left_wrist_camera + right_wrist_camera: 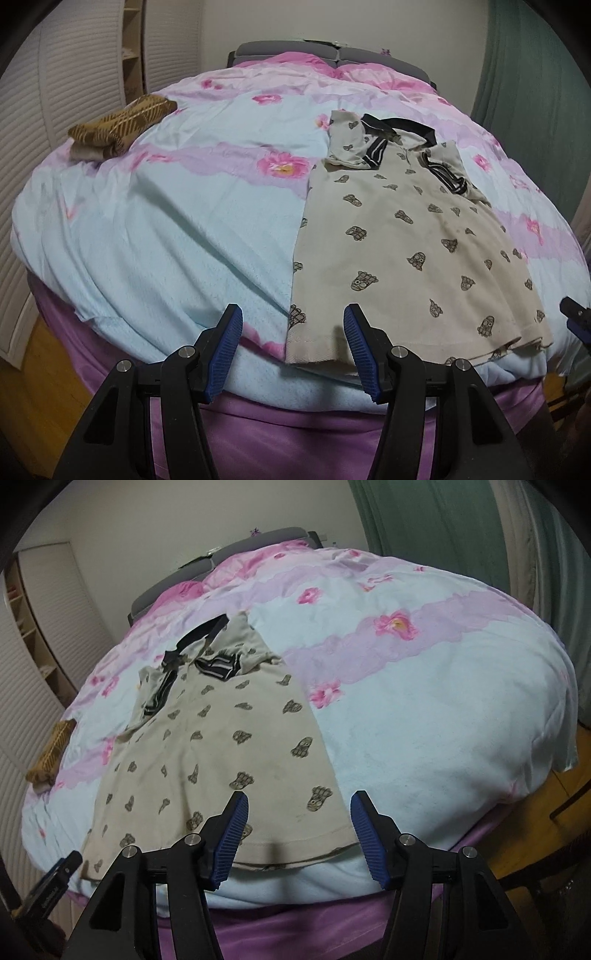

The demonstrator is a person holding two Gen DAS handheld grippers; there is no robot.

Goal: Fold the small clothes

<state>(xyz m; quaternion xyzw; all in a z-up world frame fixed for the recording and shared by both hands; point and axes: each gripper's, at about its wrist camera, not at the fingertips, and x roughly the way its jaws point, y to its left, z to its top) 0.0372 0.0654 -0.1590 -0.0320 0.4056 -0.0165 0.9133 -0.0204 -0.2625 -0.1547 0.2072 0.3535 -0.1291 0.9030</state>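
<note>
Across the bed's floral quilt (166, 236) lies the beige printed shirt (402, 236), sleeves folded in, long axis running from collar at upper frame to hem at the lower edge; left gripper (293, 345) straddles the hem's left corner, jaws apart, empty; right gripper (299, 829) hovers likewise over the right corner, equally near.

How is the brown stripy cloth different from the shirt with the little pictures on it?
The brown cloth is folded into a small bundle; the beige shirt lies spread out with only its sleeves folded in. The brown cloth has pale stripes; the beige shirt has small dark figures and a dark collar. The brown cloth sits far off; the shirt lies by both grippers. Both rest on the flowery bedcover.
</note>
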